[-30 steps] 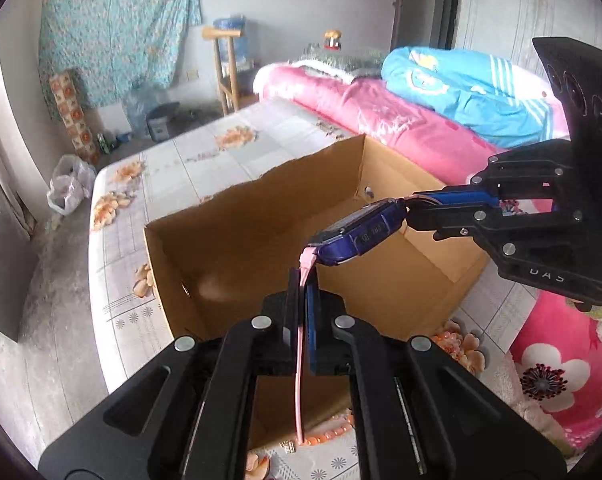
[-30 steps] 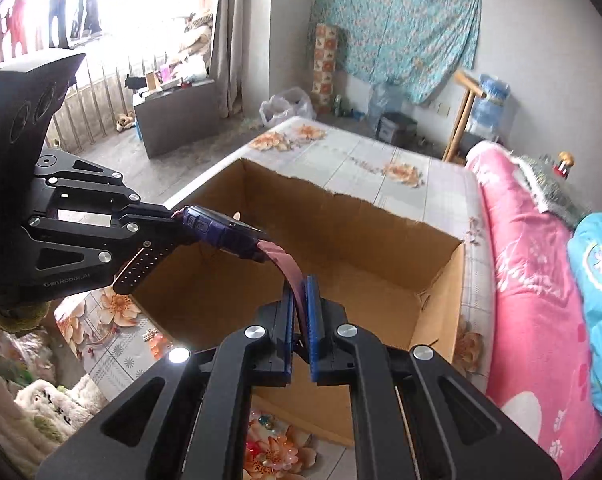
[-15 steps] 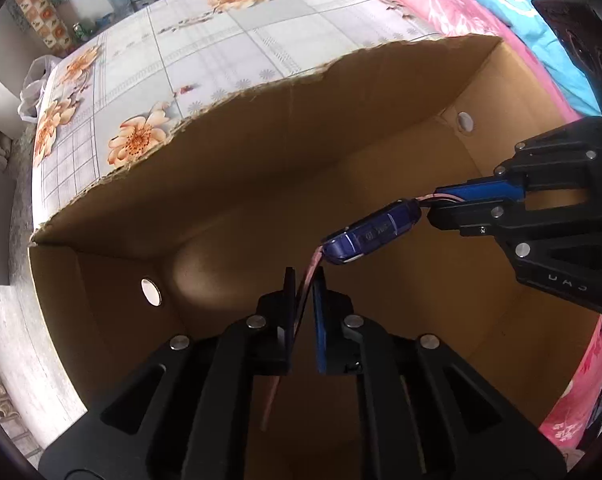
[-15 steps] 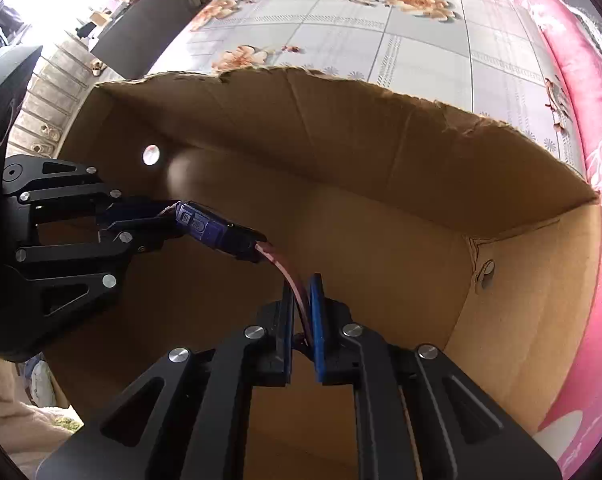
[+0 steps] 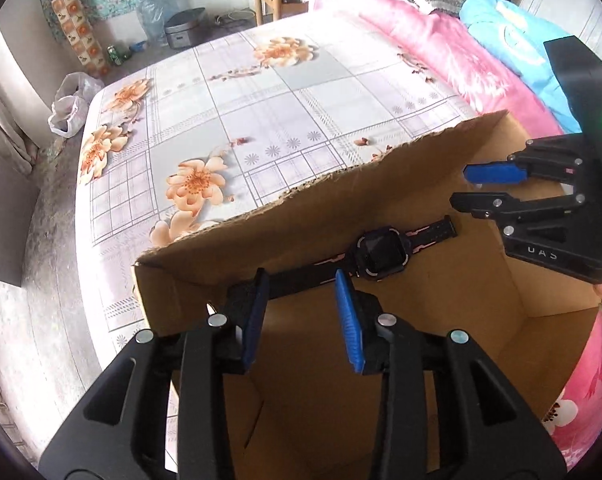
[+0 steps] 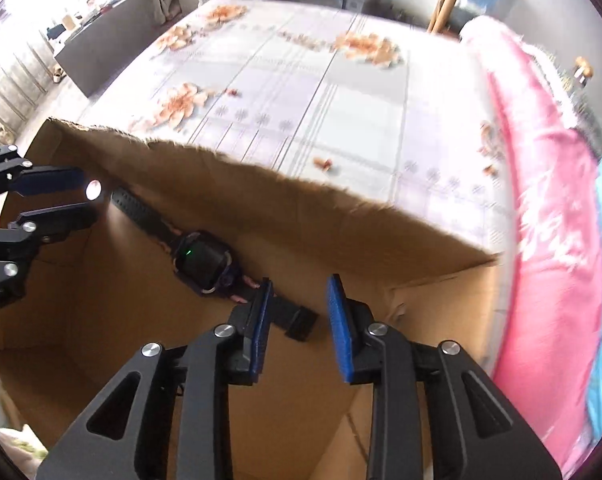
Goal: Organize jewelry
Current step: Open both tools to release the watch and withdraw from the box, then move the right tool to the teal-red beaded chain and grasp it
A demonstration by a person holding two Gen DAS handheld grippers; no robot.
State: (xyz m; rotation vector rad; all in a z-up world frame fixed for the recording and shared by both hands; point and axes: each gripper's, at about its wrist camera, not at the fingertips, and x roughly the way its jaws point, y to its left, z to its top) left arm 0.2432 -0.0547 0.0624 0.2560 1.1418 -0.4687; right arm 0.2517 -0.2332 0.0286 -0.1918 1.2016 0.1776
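Two hand-held claws over an open cardboard box [image 5: 381, 208] standing on a bed [image 5: 301, 100] with a floral sheet.

Left claw [image 5: 301, 312]: the jaws are opening; the blue pads [image 5: 347, 320] stand apart and grip nothing. A watch strap runs across just beyond the fingertips, behind the gap between them, with no pad pressing on it.

Right claw [image 6: 297, 316]: the jaws are likewise opening, pads apart and empty. The strap's free end lies just ahead of the left-hand pad and partly behind it; contact cannot be told. In the left wrist view this claw [image 5: 489, 188] enters from the right, above the box, its two fingers parted.

Watch [image 5: 381, 256]: a dark smartwatch with pink trim on its strap lies inside the box, stretched out flat along the foot of the far wall. From the left claw it sits just ahead and slightly to the right; from the right claw the watch [image 6: 203, 260] sits ahead and to the left, a small green light showing on its face.

In the right wrist view the left claw [image 6: 61, 200] appears at the left edge, fingers parted, near the strap's other end.

Beyond the box, to the right of both claws, lies a pink blanket [image 6: 541, 200].
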